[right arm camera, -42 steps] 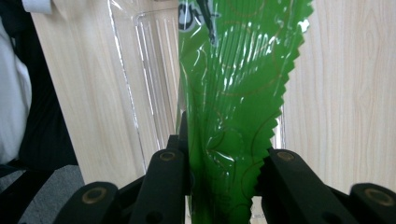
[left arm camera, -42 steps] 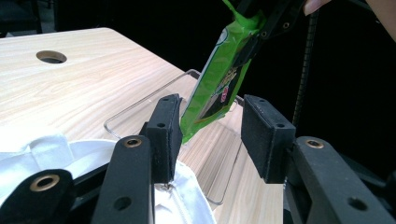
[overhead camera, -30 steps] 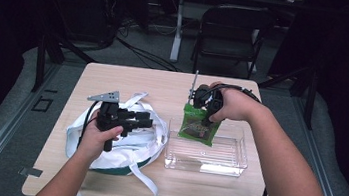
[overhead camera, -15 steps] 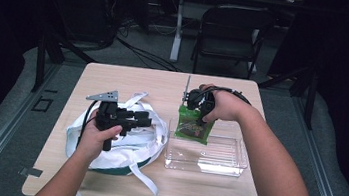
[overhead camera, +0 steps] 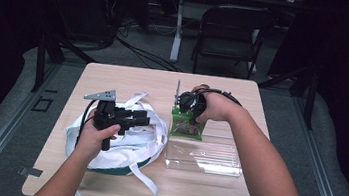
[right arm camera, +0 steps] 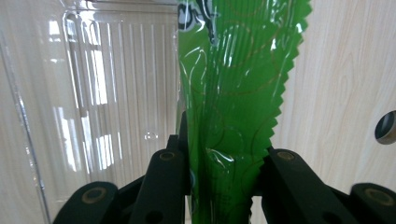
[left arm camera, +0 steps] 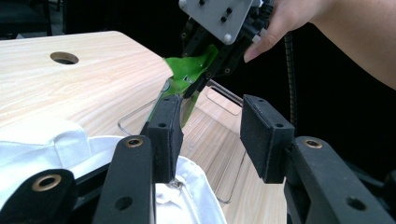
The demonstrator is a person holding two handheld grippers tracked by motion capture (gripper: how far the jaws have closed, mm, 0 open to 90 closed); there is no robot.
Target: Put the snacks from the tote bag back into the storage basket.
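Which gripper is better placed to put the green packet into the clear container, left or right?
Right. The right gripper is already shut on the green packet above the clear container. The left gripper is open over the white bag.

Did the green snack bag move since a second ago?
Yes. The green bag, pinched in the right tool, has shifted toward the table's left side, from over the clear bin's back wall to its left corner.
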